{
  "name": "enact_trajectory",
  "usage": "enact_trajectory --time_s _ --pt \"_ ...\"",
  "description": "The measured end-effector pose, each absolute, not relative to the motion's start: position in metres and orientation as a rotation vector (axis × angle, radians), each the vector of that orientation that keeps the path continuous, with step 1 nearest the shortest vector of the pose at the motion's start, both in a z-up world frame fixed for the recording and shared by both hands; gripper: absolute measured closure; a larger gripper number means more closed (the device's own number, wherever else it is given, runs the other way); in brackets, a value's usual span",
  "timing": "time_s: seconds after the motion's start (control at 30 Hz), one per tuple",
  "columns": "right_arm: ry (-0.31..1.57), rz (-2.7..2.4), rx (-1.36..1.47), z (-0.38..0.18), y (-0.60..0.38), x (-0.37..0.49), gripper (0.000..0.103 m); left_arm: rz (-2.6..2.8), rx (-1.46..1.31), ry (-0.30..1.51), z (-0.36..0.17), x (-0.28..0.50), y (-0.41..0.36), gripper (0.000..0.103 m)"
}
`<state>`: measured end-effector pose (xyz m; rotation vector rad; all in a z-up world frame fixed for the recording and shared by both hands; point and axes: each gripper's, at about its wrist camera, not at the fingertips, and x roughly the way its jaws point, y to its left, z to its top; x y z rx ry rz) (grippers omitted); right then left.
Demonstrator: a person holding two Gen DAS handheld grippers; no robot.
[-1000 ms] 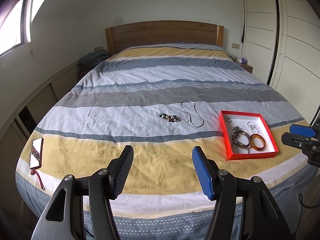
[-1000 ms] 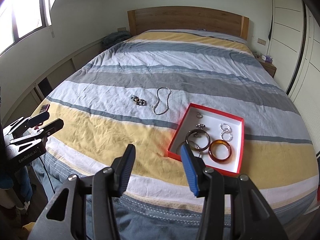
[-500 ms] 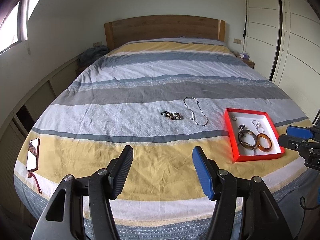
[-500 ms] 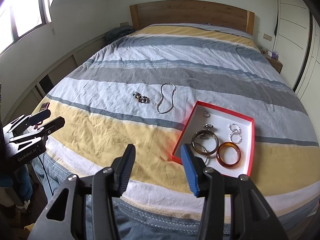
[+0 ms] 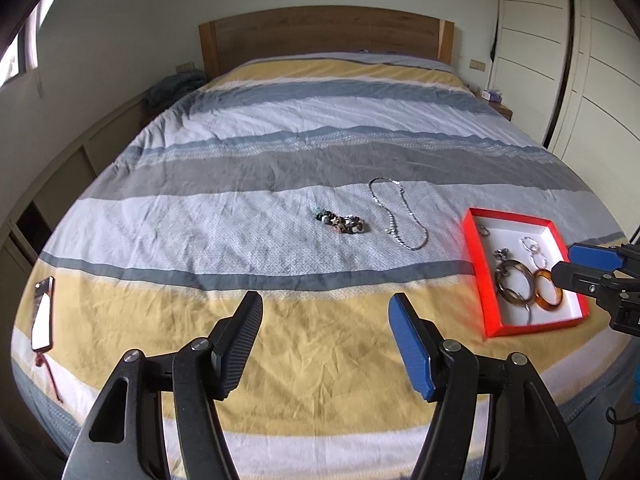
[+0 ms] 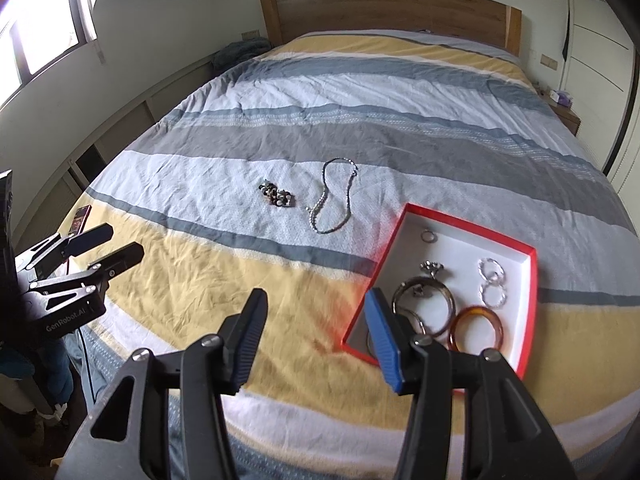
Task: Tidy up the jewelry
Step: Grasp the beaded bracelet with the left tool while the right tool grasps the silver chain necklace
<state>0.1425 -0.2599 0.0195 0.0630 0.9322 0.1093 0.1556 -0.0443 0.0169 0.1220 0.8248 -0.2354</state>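
Observation:
A red box with a white inside (image 5: 476, 258) (image 6: 528, 308) lies on the bed at the right. It holds an amber bangle (image 5: 549, 296) (image 6: 476, 328), a dark bangle (image 5: 514, 286) (image 6: 424, 306), silver hoops (image 6: 493, 282) and small rings. A silver chain necklace (image 5: 396, 212) (image 6: 334, 204) and a dark bead bracelet (image 5: 342, 222) (image 6: 276, 196) lie on the white stripe left of the box. My left gripper (image 5: 326, 316) is open and empty over the yellow stripe. My right gripper (image 6: 316, 312) is open and empty at the box's near left corner.
A phone with a red cord (image 5: 43, 316) (image 6: 80, 218) lies at the bed's near left corner. The wooden headboard (image 5: 320, 36) stands at the far end. Wardrobe doors (image 5: 560, 60) line the right side, a low ledge the left.
Both grippers have moved forward over the bed toward the jewelry, which now looks larger. Both stay open. Nothing on the bed has moved.

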Motion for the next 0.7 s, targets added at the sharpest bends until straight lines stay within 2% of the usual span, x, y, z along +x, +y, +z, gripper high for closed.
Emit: enact_trajectory --time_s 0.4,0.7 --pt "0.999 0.115 0.051 -0.021 -0.270 0.247 0.054 -0.313 0.030 0.962 -0.041 0.273 -0.042 0.036" --pt "1.038 0.118 0.046 -0.051 -0.278 0.296 0.054 -0.357 -0.053 1.035 -0.080 0.343 -0.081 0.035"
